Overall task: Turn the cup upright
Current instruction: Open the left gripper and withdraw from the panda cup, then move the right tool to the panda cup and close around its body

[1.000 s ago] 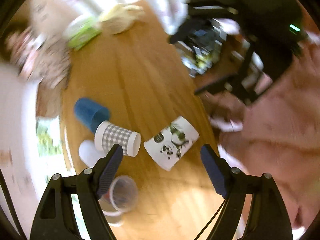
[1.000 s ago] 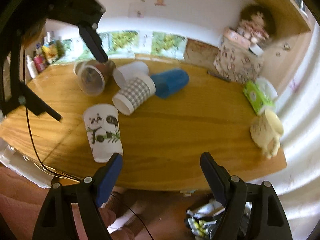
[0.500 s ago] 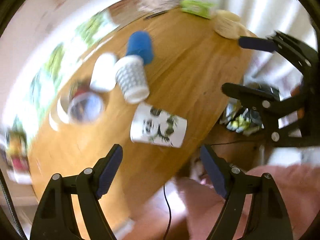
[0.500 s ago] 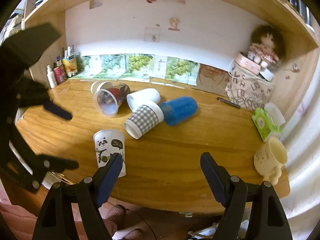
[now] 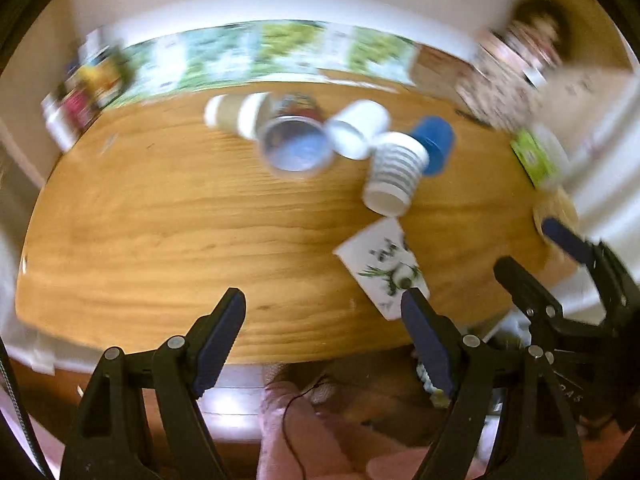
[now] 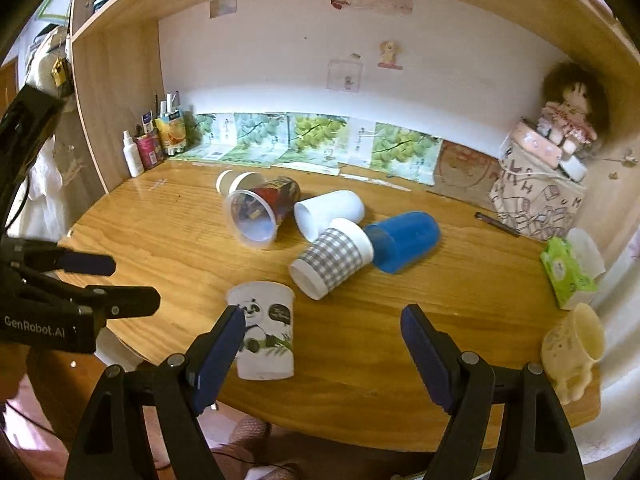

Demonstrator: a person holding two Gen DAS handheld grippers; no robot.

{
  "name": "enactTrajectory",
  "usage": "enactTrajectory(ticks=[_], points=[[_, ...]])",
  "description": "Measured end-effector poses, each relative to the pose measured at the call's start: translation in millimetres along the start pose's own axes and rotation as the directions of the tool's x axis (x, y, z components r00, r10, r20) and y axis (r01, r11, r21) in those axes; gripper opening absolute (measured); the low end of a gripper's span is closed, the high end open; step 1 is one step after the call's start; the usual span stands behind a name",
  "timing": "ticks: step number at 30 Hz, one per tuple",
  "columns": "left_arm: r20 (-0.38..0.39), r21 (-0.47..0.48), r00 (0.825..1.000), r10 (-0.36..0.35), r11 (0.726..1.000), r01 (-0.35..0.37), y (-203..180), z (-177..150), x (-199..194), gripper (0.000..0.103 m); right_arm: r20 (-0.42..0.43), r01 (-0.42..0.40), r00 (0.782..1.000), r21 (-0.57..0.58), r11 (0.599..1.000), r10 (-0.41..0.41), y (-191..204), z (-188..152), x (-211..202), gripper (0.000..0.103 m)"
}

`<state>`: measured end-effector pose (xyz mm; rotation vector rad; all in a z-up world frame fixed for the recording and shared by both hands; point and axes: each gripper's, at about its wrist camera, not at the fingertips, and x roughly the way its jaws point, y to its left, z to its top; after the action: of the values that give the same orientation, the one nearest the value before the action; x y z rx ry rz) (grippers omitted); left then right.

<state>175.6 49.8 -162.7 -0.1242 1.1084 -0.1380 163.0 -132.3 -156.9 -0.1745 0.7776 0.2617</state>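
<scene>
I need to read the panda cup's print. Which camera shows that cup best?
The right wrist view: the panda cup stands sharp and unblurred near the table's front edge, print facing the camera. The left wrist view shows it blurred, tilted by the lens, partly behind a fingertip.

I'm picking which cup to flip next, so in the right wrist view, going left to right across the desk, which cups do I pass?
Clear printed cup → panda cup → checked cup → blue cup → cream mug. The brown and plain white cups overlap others, so I left them out.
</scene>
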Motion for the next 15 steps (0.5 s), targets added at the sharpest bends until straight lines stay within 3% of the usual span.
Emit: enactTrajectory(ticks=[7, 15], points=[[0.043, -0.141, 0.996, 0.077, 0.987, -0.070, 21.8, -23.6, -1.6, 0.083, -0.033, -0.051, 0.998, -0.008, 0.999, 0.050, 9.0, 10.0, 19.8, 0.081], [0.031, -0.220, 0.997, 0.064, 0.974, -0.056, 36.2, -39.6, 6.6, 0.083, -0.110, -0.118, 0.987, -0.008, 0.993, 0.116, 21.3, 15.2, 59.0, 0.081]])
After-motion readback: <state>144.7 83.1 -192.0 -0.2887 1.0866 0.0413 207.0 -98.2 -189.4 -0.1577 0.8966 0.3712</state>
